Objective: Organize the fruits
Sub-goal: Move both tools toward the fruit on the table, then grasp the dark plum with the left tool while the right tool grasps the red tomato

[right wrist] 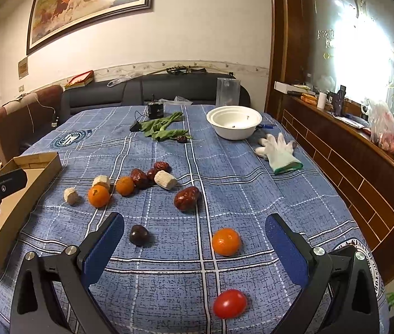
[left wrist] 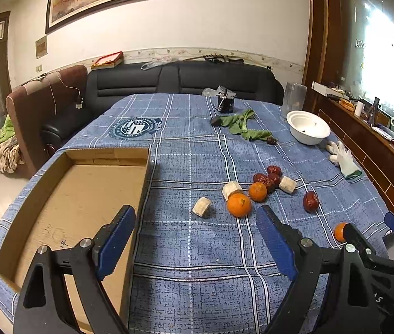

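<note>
Fruit lies loose on the blue plaid tablecloth (right wrist: 224,167), none in the cardboard box (left wrist: 85,194) yet, so I'd judge the sort is barely begun. Nearest the right gripper (right wrist: 194,229): a mandarin (right wrist: 226,241) just ahead, between the jaw lines and closer to the rt finger; a dark plum-like fruit (right wrist: 139,235) just ahead of the lt finger; a red tomato (right wrist: 229,304) lower in frame, w/in the jaw span. Further out: a big red date (right wrist: 187,198), then a cluster w/ two more mandarins (right wrist: 98,195), more dates (right wrist: 148,174) and pale cut chunks (right wrist: 165,179), prob. cane or yam, can't tell.

Key relation: the box sits to the far left, at the left gripper (left wrist: 197,220), whose lt finger hangs over the box floor. The cluster mandarin (left wrist: 239,204) lies just ahead of that gripper's rt finger; its round shape gives no long axis. So I'd guess lt hand suits the cluster, rt hand the near mandarin or tomato.

Tools: both grippers are spread wide, empty, pads touching nothing.

Off-task: a white bowl (right wrist: 234,126), leafy greens (right wrist: 163,128) and a work glove (right wrist: 279,153) at the far end.
</note>
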The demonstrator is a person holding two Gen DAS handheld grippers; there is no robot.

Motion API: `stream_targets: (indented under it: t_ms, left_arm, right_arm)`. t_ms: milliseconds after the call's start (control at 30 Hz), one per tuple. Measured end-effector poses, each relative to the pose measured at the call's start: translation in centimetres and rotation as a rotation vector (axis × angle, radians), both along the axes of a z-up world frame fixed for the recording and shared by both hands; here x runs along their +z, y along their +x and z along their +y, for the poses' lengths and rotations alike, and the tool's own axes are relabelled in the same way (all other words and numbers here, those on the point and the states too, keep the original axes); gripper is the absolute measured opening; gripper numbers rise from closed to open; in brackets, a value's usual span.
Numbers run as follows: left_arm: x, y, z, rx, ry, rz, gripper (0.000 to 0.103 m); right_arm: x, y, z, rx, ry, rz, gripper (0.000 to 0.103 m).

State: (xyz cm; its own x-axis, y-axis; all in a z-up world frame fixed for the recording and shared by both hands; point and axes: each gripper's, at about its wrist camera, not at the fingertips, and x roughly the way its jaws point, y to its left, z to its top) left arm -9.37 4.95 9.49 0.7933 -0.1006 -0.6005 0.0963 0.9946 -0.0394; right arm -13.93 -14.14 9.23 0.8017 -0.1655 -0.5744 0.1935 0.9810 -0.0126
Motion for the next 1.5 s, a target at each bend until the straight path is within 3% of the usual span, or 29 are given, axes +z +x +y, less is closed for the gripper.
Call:
stream_targets:
  t_ms: [233,533,700,833,900,967,1133,1267,1333,1400,1467,1500]
  left_arm:
    - [-0.9,0.8,-0.1,-0.017,-0.017,0.042,0.088]
    - [-2.6,2.7,1.2,0.004,-0.09,0.125,0.088]
    - [-3.2,2.9,-1.7,-0.095,-0.068,0.145,0.088]
    - [-3.8,3.2,-5.2,-0.234,-0.067,0.171,0.088]
    - [-4.4,3.5,-7.1,-0.303,-0.061,0.194,0.088]
    - [-5.0,3.7,-8.9,-0.364,-0.054,0.217,0.088]
    - [-6.8,4.3,-11.9,-0.425,0.017,0.251,0.087]
    - [-8.3,5.2,-12.9,-0.451,0.028,0.322,0.067]
    - [-8.5,5.2,-13.2,-0.459,0.051,0.308,0.059]
    - [-8.5,4.8,-13.4,-0.469,0.077,0.291,0.033]
    - [-8.4,4.6,-13.3,-0.474,0.091,0.283,0.021]
    - [-8.4,4.6,-13.1,-0.477,0.077,0.287,0.021]
  right_arm:
    - [-0.3,0.2,-1.8,-0.018,0.037,0.025,0.103]
    - [1.0,-1.5,-8.4,-0.133,0.104,0.033,0.103]
    - [0.6,-1.9,-10.1,-0.113,0.183,0.079,0.103]
    - [-0.5,-2.3,-8.5,0.011,0.212,0.145,0.103]
    - [-1.2,-2.6,-7.3,0.066,0.197,0.181,0.099]
    - [-2.0,-2.7,-6.2,0.106,0.186,0.215,0.088]
    - [-4.0,-2.2,-5.6,0.137,0.222,0.284,0.069]
    - [-5.1,-1.6,-5.7,0.143,0.239,0.32,0.056]
    - [-5.5,-1.4,-5.6,0.143,0.24,0.332,0.054]
    - [-5.8,-1.3,-5.5,0.144,0.238,0.341,0.046]
    - [-5.8,-1.3,-5.3,0.141,0.225,0.346,0.035]
    - [-5.7,-1.4,-5.1,0.139,0.212,0.348,0.035]
